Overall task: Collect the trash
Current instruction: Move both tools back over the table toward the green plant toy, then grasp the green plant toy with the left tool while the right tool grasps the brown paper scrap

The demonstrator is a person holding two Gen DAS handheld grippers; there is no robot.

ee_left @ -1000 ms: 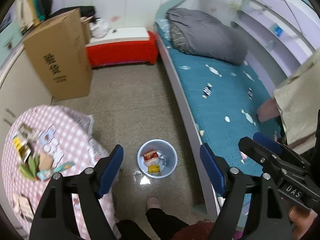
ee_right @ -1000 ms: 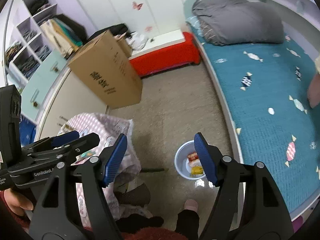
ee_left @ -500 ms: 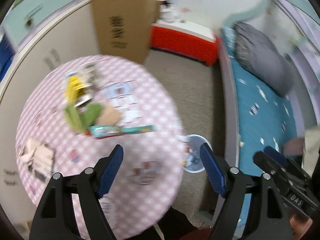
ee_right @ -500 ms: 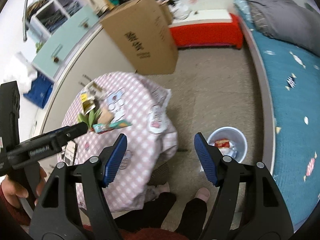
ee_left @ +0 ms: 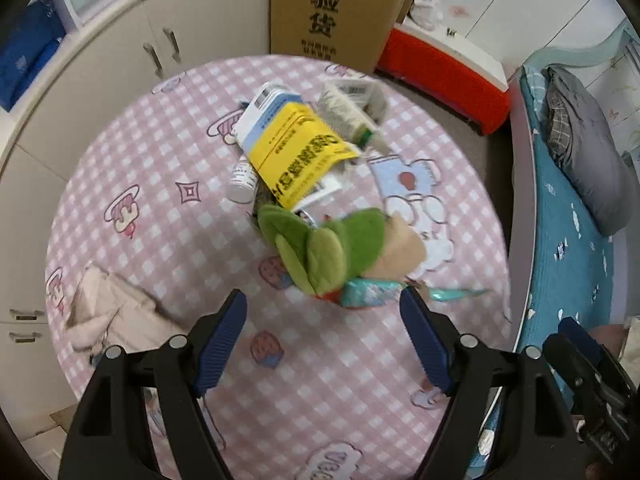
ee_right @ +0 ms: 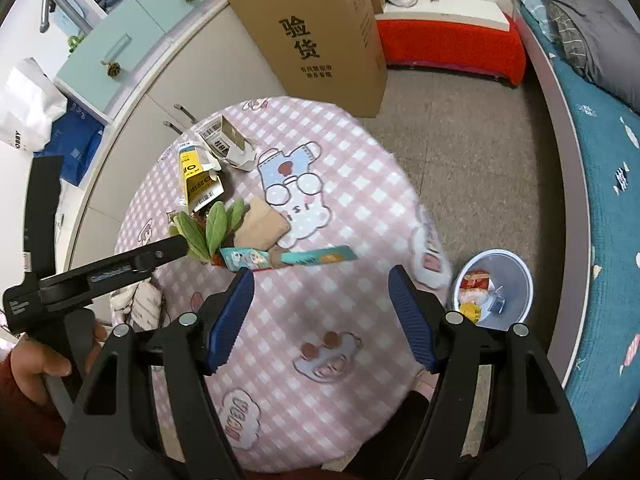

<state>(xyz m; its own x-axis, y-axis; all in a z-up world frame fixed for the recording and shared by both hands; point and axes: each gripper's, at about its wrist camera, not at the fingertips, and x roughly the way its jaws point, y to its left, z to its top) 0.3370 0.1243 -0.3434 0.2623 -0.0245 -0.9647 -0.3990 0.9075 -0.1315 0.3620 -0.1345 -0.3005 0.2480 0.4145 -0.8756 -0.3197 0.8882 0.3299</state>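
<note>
The cardboard box (ee_right: 316,32) behind the worktop (ee_right: 360,216) bears large black characters "验货". A white bag (ee_right: 28,108) left of that box reads "OBBY".

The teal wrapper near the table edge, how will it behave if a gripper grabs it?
The teal wrapper looks flat and thin, so probably floppy and light. It lies flush on the tablecloth, so pinching it may snag cloth.

Both tongs, left (ee_left: 322,338) and right (ee_right: 320,316), now over the table (ee_right: 360,208), off the bin (ee_right: 516,280).
</note>
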